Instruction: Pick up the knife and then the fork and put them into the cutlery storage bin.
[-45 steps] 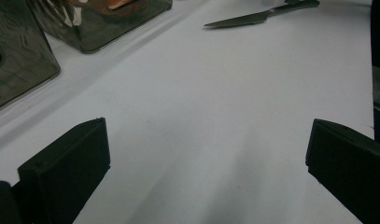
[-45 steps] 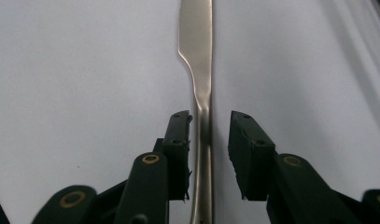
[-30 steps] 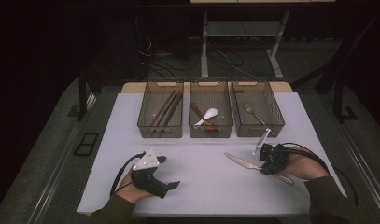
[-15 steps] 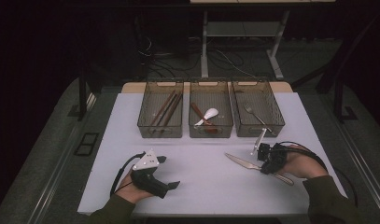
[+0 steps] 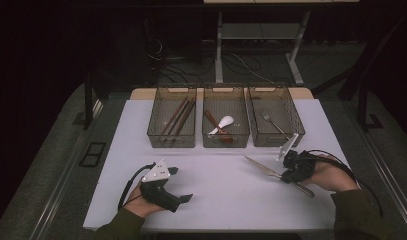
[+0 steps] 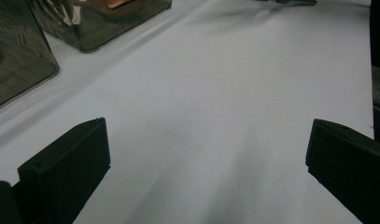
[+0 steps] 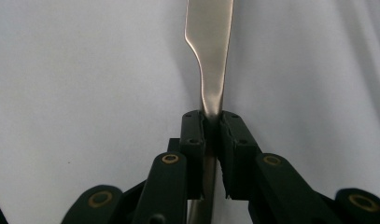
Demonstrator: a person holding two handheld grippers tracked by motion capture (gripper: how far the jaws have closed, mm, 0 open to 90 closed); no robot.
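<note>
A metal table knife (image 5: 258, 165) is at the right of the white table (image 5: 226, 200), its blade pointing left and away from the hand. My right gripper (image 5: 283, 175) is shut on it near where blade meets handle; the handle end (image 5: 303, 189) sticks out behind the jaws. In the right gripper view the pads (image 7: 192, 128) clamp the knife (image 7: 211, 46) just below the blade. My left gripper (image 5: 182, 185) rests at the front left, jaws wide open, nothing between them. In the left gripper view, bare tabletop lies between the left gripper (image 6: 206, 154) jaws.
Three smoky clear bins stand in a row at the back: the left bin (image 5: 156, 134) holds chopsticks (image 5: 177, 116), the middle bin (image 5: 207, 137) a white spoon (image 5: 225, 121) and brown utensils, the right bin (image 5: 296, 130) a fork (image 5: 271, 121). Table edges are near both hands.
My right hand has shifted slightly to the right, taking the knife with it. The left hand has kept still.
</note>
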